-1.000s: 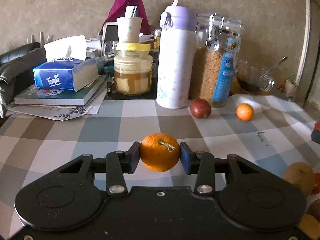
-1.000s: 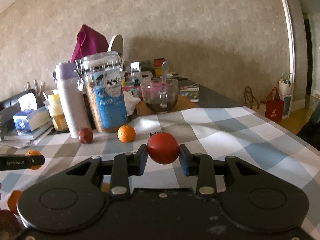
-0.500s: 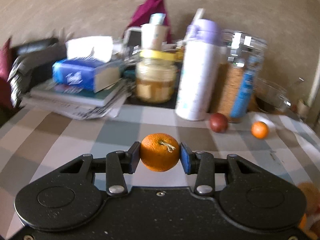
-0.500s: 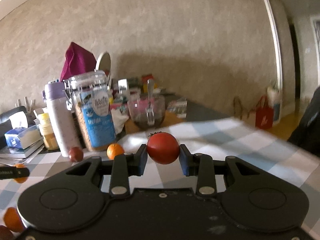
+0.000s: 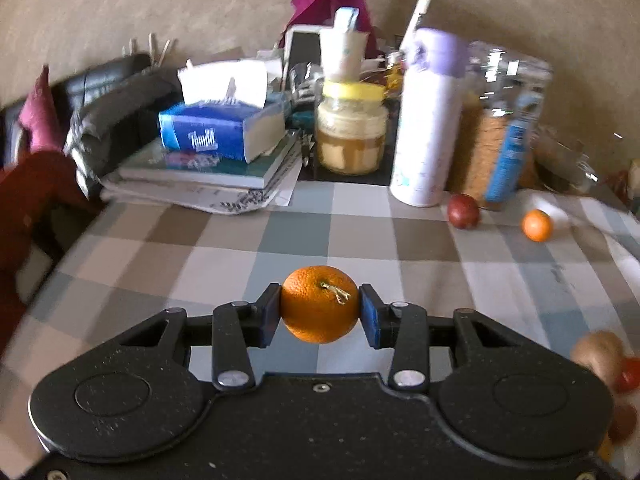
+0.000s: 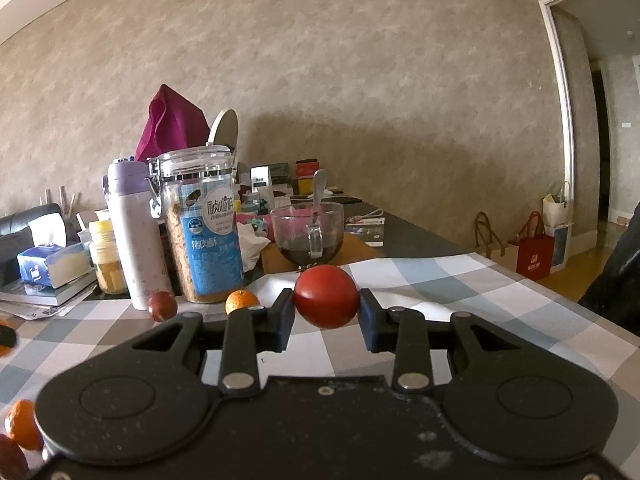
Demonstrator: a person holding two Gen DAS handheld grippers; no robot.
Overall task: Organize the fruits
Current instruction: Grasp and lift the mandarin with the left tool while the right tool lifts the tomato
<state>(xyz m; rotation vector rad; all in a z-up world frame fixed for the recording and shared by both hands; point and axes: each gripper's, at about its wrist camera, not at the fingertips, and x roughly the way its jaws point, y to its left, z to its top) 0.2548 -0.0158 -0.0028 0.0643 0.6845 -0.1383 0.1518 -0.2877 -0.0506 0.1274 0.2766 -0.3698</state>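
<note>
Mid-carry, by the look of it: left gripper (image 5: 320, 309) clamped on an orange (image 5: 319, 303), stem facing the camera, pads pressed to either side, fruit held clear above the checked worktop (image 5: 168, 248). Right gripper (image 6: 325, 312) likewise closed around a red tomato (image 6: 326, 296), raised well off the cloth. Still loose on the worktop: a dark red plum (image 5: 463, 210) just beside the base of the white-and-lilac flask (image 5: 428, 120), and a small mandarin (image 5: 537, 225) a little further right, near the clip-top jar (image 6: 202, 224). A brownish fruit (image 5: 598, 354) and some red ones bunched at the right edge of the left view, possibly the gathering spot, though no bowl or tray visible in either view, so destination uncertain. Judged stage: transport of two pieces at once, with at least two more to collect. Next move likely calls for lowering each fruit gently beside the bunch before releasing, one at a time, with care against rolling on the flat cloth. Tomato soft, so no extra squeeze needed; orange firm and secure. Worth keeping both loads clear of the glass bowl with spoon (image 6: 307, 236) and the tall containers at the back.
</note>
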